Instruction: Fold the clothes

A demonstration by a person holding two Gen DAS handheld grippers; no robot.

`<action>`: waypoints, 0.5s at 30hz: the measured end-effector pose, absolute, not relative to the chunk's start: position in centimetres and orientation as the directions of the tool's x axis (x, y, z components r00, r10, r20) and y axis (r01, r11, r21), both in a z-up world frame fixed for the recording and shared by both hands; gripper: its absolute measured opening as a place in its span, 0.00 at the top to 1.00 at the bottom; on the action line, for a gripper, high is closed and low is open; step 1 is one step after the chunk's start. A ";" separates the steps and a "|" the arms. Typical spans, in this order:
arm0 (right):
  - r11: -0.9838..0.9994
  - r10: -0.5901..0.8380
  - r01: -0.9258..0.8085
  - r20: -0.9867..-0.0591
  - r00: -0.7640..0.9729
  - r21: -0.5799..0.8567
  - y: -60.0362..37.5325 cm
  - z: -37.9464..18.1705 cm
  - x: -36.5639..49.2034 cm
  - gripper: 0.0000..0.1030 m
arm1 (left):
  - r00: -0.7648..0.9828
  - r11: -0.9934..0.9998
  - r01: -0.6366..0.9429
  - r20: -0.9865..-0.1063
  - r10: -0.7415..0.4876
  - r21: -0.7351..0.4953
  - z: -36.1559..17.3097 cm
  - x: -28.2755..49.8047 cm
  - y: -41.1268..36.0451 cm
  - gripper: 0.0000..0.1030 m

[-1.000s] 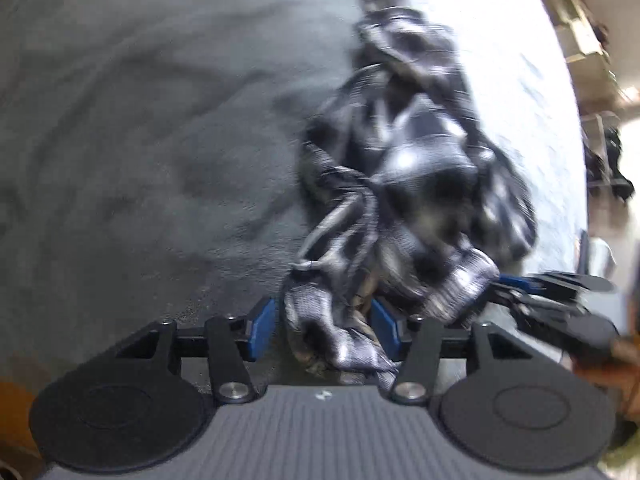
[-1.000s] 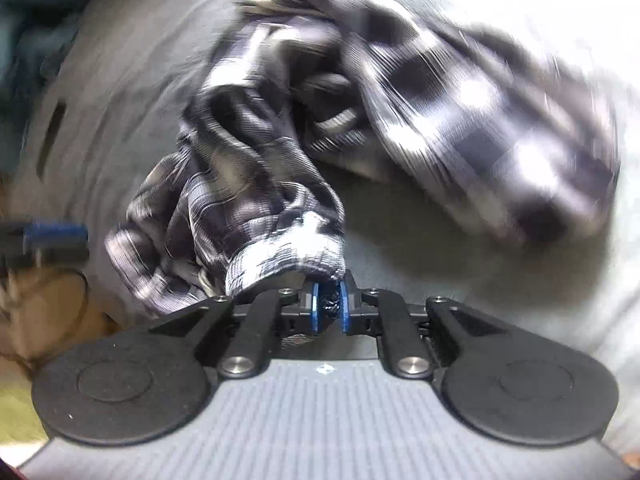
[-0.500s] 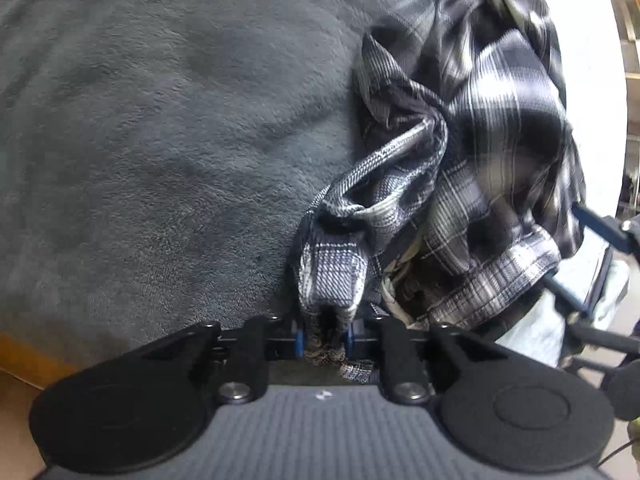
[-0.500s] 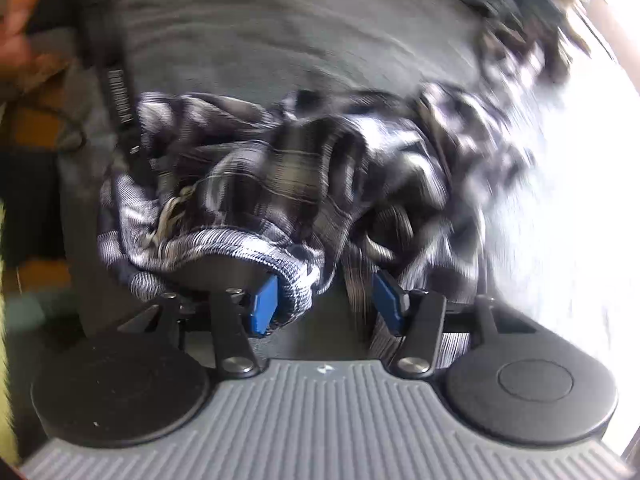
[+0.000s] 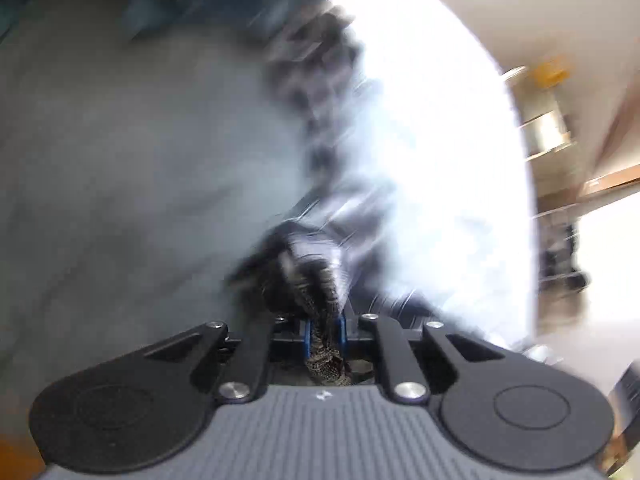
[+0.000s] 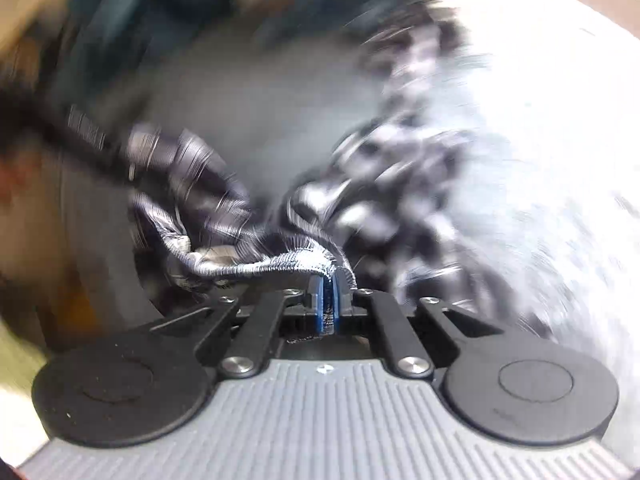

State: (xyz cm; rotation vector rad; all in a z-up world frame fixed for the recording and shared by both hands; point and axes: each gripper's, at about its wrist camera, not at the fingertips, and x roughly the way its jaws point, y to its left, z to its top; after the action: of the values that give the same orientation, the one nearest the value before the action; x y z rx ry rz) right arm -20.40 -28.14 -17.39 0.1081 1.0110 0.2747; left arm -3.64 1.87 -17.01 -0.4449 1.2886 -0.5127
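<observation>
- The plaid shirt (image 6: pixel 376 184) hung bunched and twisted between the two tools, its far part trailing over the grey blanket (image 5: pixel 132 184); heavy blur hid most of its lie, so collar, sleeves and hem could not be told apart.
- The right gripper (image 6: pixel 328 304) was clenched on a hemmed edge of the shirt, the blue pads pressed nearly together with a thin fold of cloth between them. Its jaws had just been closing, and cloth was in them.
- The left gripper (image 5: pixel 323 334) was likewise clamped on a rolled strip of the fabric that ran back between its pads and stuck out behind them. Its jaws had also been closing lately, with cloth between them.
- Judged from the blur and the taut edge at the right tool, the step in hand looked like a lift or shake-out, so the fold itself was not yet begun.
- Risk: the right grip held only a narrow hem, so a sharp tug could pull it free and drop that side.
- Risk: the two pinches might not be matching corners, leaving the shirt twisted when laid down.
- Beyond the blanket, a bright glare and shelves (image 5: pixel 548 132) showed at the right; dark blue fabric (image 6: pixel 132 8) lay at the far side.
</observation>
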 end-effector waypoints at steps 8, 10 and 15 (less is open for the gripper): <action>0.882 0.113 0.181 -0.569 0.815 0.435 -36.0 -1.8 -25.3 0.97 | 0.179 0.503 0.417 -0.474 -0.862 -0.757 -2.1 2.1 -8.0 0.88; 0.862 0.030 0.232 -0.501 0.865 0.451 -36.5 2.7 -27.9 0.97 | 0.135 0.403 0.481 -0.388 -0.912 -0.778 1.3 1.9 -10.4 0.88; 0.846 -0.166 0.310 -0.338 0.927 0.435 -35.1 12.9 -34.8 0.97 | 0.047 0.218 0.563 -0.233 -0.971 -0.797 6.2 0.9 -12.6 0.87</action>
State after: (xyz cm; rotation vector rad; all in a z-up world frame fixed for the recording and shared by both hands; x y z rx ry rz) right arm -34.77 -35.07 12.86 0.5043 0.2953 -0.2545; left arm 0.85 -12.59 6.21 -0.5863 0.8814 -1.2784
